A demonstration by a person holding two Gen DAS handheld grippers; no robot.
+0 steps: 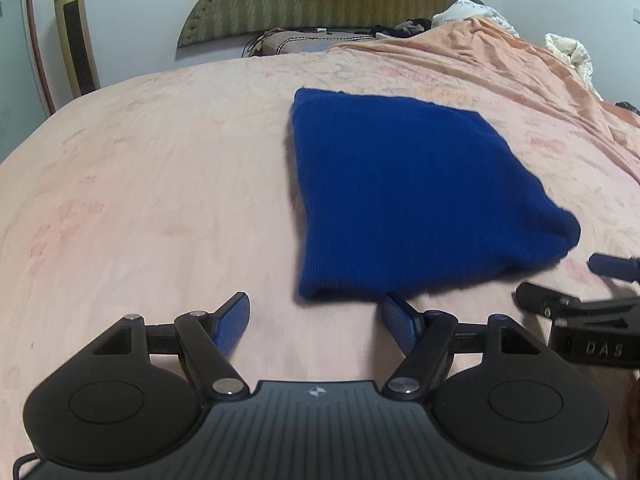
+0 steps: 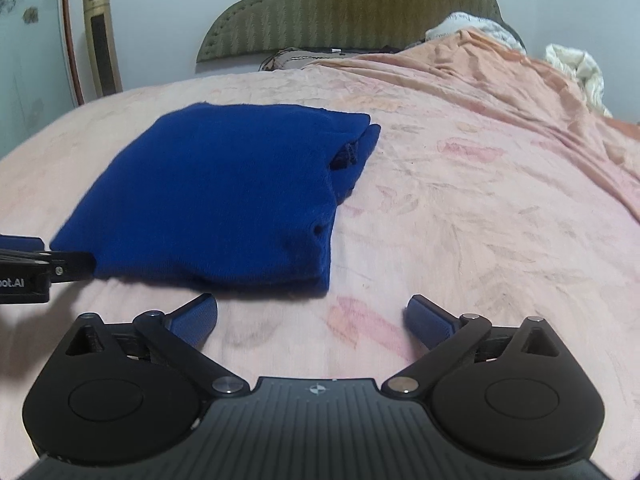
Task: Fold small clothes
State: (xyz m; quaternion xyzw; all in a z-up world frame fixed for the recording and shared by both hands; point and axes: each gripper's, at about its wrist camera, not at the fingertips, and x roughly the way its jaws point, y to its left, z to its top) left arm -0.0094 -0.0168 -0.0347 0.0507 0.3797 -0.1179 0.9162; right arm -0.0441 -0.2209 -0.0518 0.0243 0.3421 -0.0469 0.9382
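A blue knit garment [image 1: 404, 196] lies folded into a compact rectangle on the pink bedsheet [image 1: 152, 200]; it also shows in the right wrist view [image 2: 216, 196], with layered edges at its right side. My left gripper [image 1: 316, 312] is open and empty, just in front of the garment's near edge. My right gripper [image 2: 312, 316] is open and empty, in front of the garment's near right corner. The right gripper's fingers [image 1: 612, 266] show at the right edge of the left wrist view; the left gripper's fingers [image 2: 24, 246] show at the left edge of the right wrist view.
A green padded headboard [image 2: 352, 12] stands at the far end. A rumpled orange quilt [image 2: 500, 76] and white bedding [image 2: 576, 68] lie at the back right. Pillows [image 1: 296, 42] sit by the headboard. A gold tower fan [image 1: 76, 32] stands at the left wall.
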